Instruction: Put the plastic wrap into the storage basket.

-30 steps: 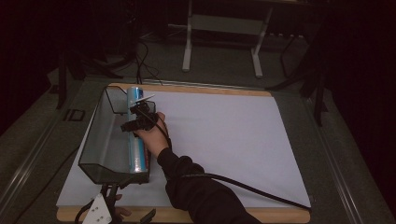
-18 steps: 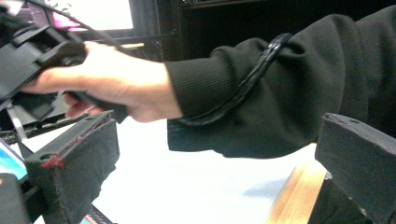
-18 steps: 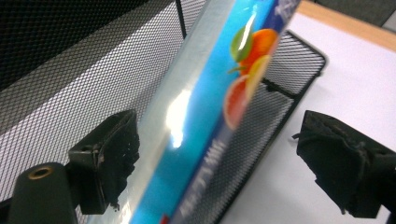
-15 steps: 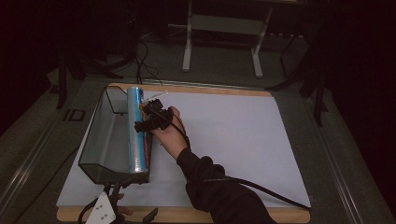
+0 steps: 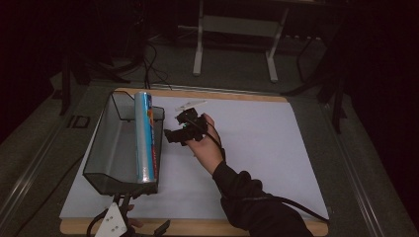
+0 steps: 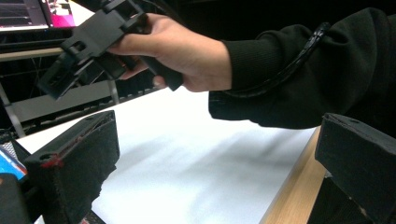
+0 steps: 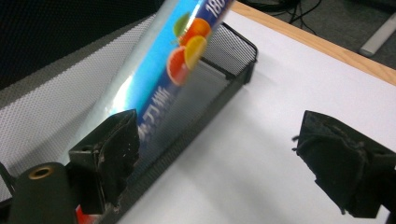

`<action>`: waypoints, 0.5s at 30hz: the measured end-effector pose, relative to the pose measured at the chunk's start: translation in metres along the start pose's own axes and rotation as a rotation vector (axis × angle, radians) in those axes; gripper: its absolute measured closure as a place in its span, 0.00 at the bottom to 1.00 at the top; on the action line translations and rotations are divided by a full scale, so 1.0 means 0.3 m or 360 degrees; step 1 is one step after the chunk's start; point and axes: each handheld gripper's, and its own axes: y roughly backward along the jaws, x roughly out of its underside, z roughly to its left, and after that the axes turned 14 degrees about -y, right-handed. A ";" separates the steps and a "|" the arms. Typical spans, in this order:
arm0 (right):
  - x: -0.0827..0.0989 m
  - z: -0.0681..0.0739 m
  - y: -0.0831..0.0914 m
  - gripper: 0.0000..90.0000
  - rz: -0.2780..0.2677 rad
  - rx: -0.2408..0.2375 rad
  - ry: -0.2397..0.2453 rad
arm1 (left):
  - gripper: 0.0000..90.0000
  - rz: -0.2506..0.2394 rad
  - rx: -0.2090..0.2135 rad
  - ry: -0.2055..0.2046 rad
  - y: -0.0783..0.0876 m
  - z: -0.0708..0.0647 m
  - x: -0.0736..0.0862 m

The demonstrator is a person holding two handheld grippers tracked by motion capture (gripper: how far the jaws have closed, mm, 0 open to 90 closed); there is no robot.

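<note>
Right tongs (image 5: 174, 135) hang spread and empty just beside the mesh basket (image 5: 106, 148) holding the blue roll (image 5: 145, 136); left tongs (image 6: 219, 158) spread too, over the desk (image 5: 257, 143)

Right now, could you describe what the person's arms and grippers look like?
The right gripper is black, angular plastic with a black cable running along a black sleeve. The left gripper carries a grey three-cornered plate. Jaw pads are black, fuzzy and worn.
</note>
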 end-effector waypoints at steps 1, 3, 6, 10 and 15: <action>0.007 -0.006 0.010 0.15 -0.0005 -0.0009 -0.0009 | 0.01 0.0001 0.0002 -0.0004 -0.001 -0.001 0.000; 0.020 -0.017 0.027 0.15 -0.0007 -0.0006 -0.0003 | 0.01 0.0003 0.0005 -0.0007 -0.001 -0.001 0.000; 0.042 -0.036 0.049 0.15 -0.0008 -0.0011 0.0001 | 0.01 0.0008 0.0005 -0.0006 -0.003 -0.001 0.001; 0.079 -0.069 0.076 0.14 -0.0010 -0.0001 0.0016 | 0.01 0.0009 0.0005 -0.0011 -0.002 -0.002 0.000; 0.132 -0.121 0.108 0.14 -0.0013 0.0007 -0.0005 | 0.01 0.0012 0.0005 -0.0012 -0.004 -0.003 0.000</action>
